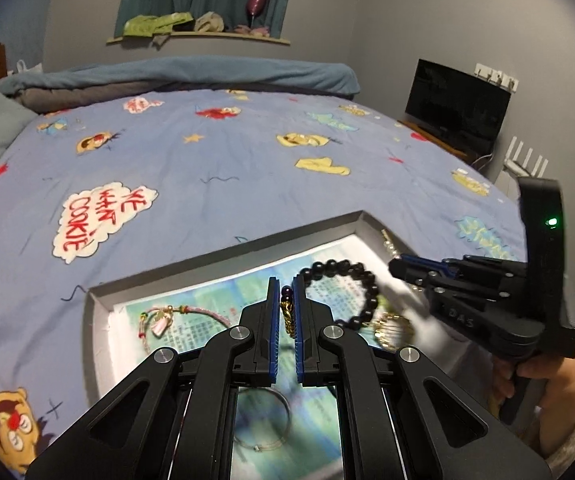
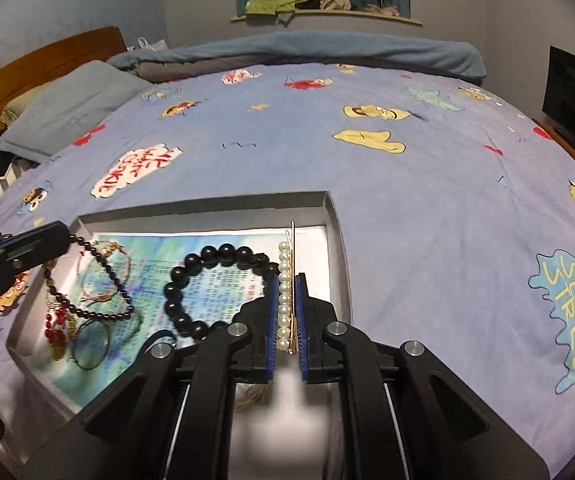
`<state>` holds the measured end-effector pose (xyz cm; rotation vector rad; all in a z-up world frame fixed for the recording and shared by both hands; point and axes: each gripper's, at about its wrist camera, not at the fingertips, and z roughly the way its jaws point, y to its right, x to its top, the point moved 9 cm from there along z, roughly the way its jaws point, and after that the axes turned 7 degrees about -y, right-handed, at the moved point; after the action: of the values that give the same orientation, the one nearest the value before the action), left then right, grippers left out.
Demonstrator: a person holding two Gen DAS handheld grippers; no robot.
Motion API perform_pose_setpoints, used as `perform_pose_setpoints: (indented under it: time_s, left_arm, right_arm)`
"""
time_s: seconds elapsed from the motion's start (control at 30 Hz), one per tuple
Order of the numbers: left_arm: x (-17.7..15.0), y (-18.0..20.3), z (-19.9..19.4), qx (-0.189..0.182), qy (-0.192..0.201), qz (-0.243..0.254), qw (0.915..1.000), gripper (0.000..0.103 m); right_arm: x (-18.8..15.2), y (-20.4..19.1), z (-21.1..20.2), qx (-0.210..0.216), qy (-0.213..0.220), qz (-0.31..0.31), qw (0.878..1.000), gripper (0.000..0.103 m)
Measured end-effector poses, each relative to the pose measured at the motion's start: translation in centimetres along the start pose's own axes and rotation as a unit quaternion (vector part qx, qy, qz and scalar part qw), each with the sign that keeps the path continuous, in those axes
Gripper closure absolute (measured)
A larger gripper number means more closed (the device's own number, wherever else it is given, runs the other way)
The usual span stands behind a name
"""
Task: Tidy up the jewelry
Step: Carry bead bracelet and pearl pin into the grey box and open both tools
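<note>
Pearl hair clip (image 2: 285,300) over the box (image 2: 329,208) right edge, clamped in your right gripper (image 2: 286,312). Left gripper (image 1: 286,312) pinches the small-bead bracelet (image 2: 103,280). Lift each straight; avoid snagging the large dark bracelet (image 2: 207,280).

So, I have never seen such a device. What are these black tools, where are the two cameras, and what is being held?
A person holds two hand-operated grippers, with no robot arm. Each carries a wide-angle camera looking along its fingers. In the left camera's picture, the left gripper is shut on a thin dark beaded chain with gold parts. In the right camera's picture, the right gripper is shut on a pearl hair clip. Below both lies a shallow grey box on a cartoon bedsheet. It holds a large black bead bracelet and other bracelets.
</note>
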<state>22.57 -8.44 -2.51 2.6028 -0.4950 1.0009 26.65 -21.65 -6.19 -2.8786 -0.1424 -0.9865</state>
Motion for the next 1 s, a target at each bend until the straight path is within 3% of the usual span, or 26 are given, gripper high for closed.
perform_pose_setpoints:
  time_s: [0.37,0.5,0.83,0.97,1.0]
  left_arm:
    - [0.1,-2.2,3.8,0.032,-0.044,-0.012,0.9985,0.096]
    - [-0.3,-2.1,4.4,0.051,-0.061,0.004,0.9969,0.096]
    - [-0.7,-2.1,5.2,0.058,-0.08,0.011,0.9951,0.096]
    - [-0.8,-2.1,4.9,0.061,-0.076,0.011,0.9952,0.085]
    - [-0.8,-2.1,4.8,0.064,-0.072,0.013,0.9953,0.076]
  right_arm:
    - [0.6,0.3,2.0,-0.04,-0.022,-0.016,0.999,0.095]
    - [0.4,0.1,2.3,-0.053,-0.03,-0.028,0.998,0.095]
    - [0.3,0.0,2.1,-0.035,-0.026,-0.018,0.999,0.095]
    - [0.4,-0.2,1.4,-0.027,-0.013,-0.017,0.999,0.091]
    - [0.5,-0.3,1.2,-0.025,-0.009,-0.017,1.0,0.091]
